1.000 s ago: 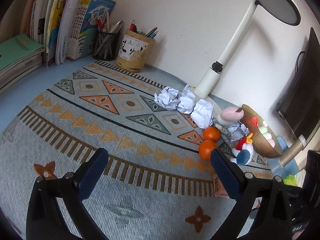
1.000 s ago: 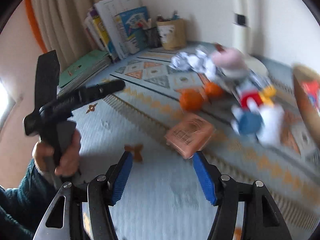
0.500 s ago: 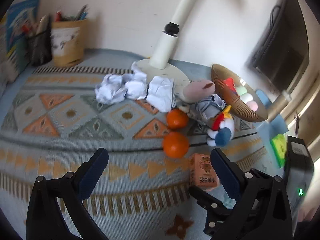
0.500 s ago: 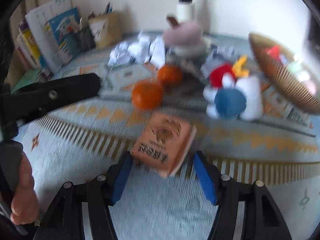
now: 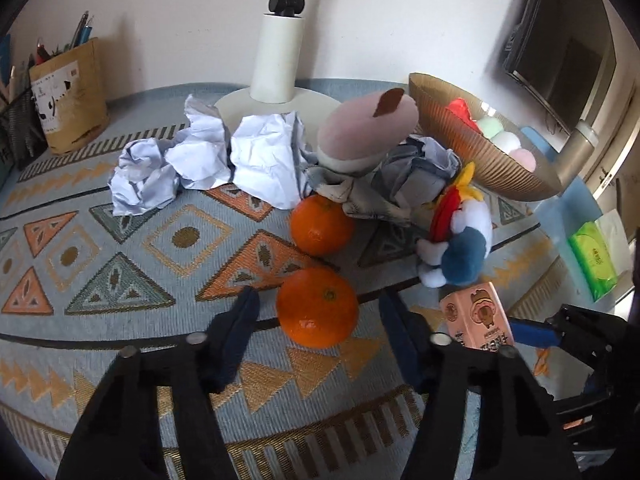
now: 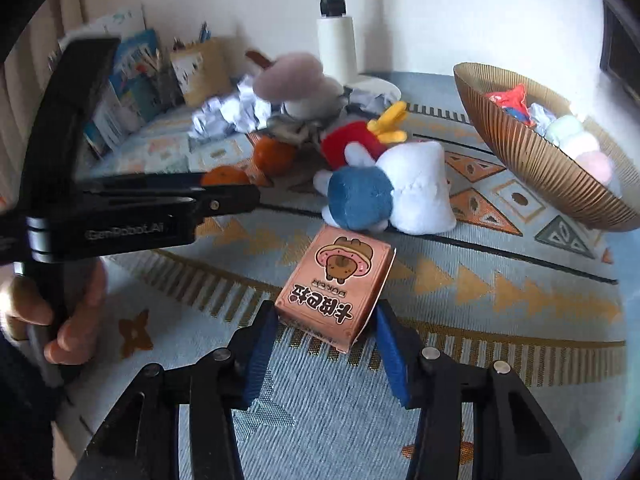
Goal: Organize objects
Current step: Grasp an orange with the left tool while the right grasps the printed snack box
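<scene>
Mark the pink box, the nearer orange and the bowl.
pink box (image 6: 338,280), right wrist view, printed top face.
nearer orange (image 5: 318,307), left wrist view, middle of the peel.
bowl (image 6: 532,168), right wrist view, ribbed outer wall.

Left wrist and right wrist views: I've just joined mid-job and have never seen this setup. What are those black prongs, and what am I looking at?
There is no robot. A person holds a two-finger gripper in each hand, and each picture comes from a fisheye camera looking forward along one gripper's fingers.

In the left wrist view, the left gripper is open, its fingers on either side of the nearer orange without touching it. In the right wrist view, the right gripper is closed on a pink box.

On the patterned mat lie a second orange, crumpled paper, a plush toy, a ribbed bowl and a lamp.
</scene>
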`<state>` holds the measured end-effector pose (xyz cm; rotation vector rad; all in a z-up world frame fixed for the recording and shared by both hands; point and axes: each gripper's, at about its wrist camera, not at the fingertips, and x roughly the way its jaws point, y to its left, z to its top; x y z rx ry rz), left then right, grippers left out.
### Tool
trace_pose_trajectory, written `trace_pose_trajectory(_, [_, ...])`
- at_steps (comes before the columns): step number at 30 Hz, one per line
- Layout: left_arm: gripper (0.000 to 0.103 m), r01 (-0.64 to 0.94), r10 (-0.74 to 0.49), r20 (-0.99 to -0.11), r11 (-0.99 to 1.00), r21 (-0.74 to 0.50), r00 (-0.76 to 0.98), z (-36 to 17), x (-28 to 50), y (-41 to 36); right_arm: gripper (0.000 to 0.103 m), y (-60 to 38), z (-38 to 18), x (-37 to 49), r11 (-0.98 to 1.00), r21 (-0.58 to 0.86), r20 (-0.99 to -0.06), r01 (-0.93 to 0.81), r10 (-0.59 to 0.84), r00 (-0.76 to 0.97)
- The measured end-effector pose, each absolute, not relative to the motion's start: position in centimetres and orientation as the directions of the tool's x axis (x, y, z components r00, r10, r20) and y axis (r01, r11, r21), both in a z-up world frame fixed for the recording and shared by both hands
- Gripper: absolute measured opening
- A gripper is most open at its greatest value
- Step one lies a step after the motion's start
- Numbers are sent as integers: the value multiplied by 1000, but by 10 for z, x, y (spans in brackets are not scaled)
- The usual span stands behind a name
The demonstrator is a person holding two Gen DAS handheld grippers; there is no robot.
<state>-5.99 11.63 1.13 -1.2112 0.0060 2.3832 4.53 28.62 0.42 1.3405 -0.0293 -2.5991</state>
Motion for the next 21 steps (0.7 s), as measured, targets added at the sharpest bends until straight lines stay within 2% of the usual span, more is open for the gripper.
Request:
trace_pose_trajectory(1, [40,-405,394,-770,-894,-194,-502,11,-60,117,55,286,4,45,-974,135,-803,182,-215,-555])
trace_pose_trajectory(2, [37,-400,383,-773,-898,-183,-506,11,-59,118,66,289,5,45,-968,174,-801,182,-246,-546])
trace_pose_trajectory(3, [37,-400,378,-772,-900,-175,-512,12,-58,118,72,290,5,45,-960,214,-796,178,-277,-538])
trace_pose_trajectory(7, [37,-396,384,-753,-901,-178,-534,17,-49,116,72,279,5,31,-974,200,-808,108,-227,-544])
trace_pose_trajectory(8, [37,-386,387,-749,-903,-189,-538,18,-47,113,70,273,4,27,-981,172,-817,86,-191,-545])
trace_pose_trajectory(10, [37,-367,391,-744,-906,-210,-541,18,-43,107,59,262,3,23,-995,86,-823,59,-104,-559])
trace_pose_trajectory(12, [37,-357,396,-745,-906,-225,-537,18,-36,102,42,253,3,25,-998,-13,-818,62,-25,-575])
trace_pose_trajectory(16, [37,-342,382,-740,-915,-216,-554,20,-14,95,40,254,6,45,-979,45,-811,200,-153,-565])
trace_pose_trajectory(18, [37,-324,380,-734,-918,-226,-563,21,-2,95,40,257,4,58,-969,4,-805,248,-150,-574])
trace_pose_trajectory(21, [37,-301,381,-727,-921,-246,-571,18,8,99,40,276,2,78,-973,-31,-804,229,-111,-584])
